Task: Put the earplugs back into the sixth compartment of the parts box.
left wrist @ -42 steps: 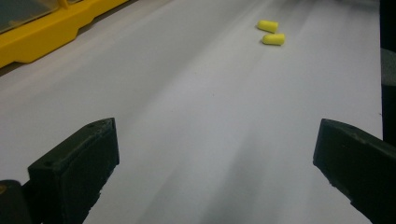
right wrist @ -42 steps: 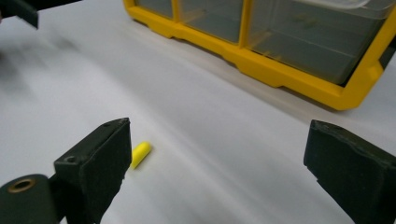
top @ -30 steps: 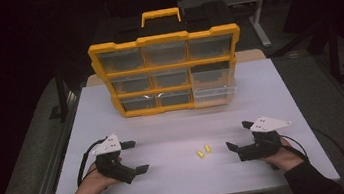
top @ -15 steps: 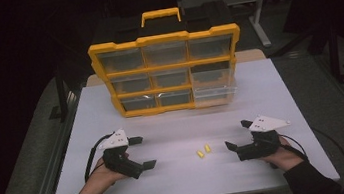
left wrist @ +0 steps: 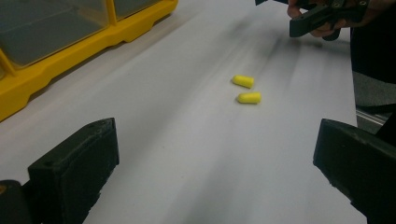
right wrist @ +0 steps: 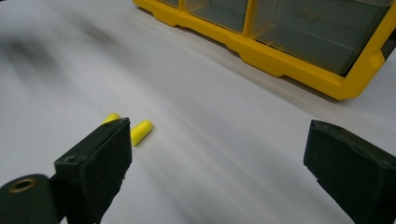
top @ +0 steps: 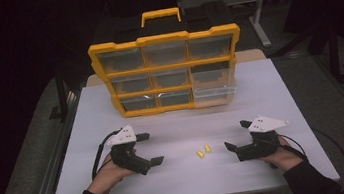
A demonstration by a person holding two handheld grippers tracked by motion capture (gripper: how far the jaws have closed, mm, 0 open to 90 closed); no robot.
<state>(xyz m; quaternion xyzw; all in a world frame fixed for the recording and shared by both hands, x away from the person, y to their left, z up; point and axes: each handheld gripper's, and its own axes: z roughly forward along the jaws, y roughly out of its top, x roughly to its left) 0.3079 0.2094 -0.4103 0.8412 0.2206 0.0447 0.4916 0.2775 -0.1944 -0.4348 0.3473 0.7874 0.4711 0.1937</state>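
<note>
Two small yellow earplugs [top: 203, 151] lie side by side on the white table [top: 270, 94], between my two grippers. In the left gripper view the earplugs [left wrist: 249, 97] lie ahead and a little right of centre. In the right gripper view one earplug [right wrist: 141, 130] shows just past my left-hand jaw, the other partly behind it. My left gripper [top: 151, 148] is open and holds nothing, its jaws pointing right toward the earplugs. My right gripper [top: 236, 135] is open too, empty, pointing left at them.
A yellow organiser [top: 169, 72] with clear drawers stands upright at the back of the table, its bottom right drawer [top: 215, 94] pulled out. In the left gripper view the other gripper [left wrist: 317, 18] shows at top right. Dark floor surrounds the table.
My left gripper has shifted slightly right and forward, toward the earplugs. The right gripper has barely moved. The earplugs lie where they were.
</note>
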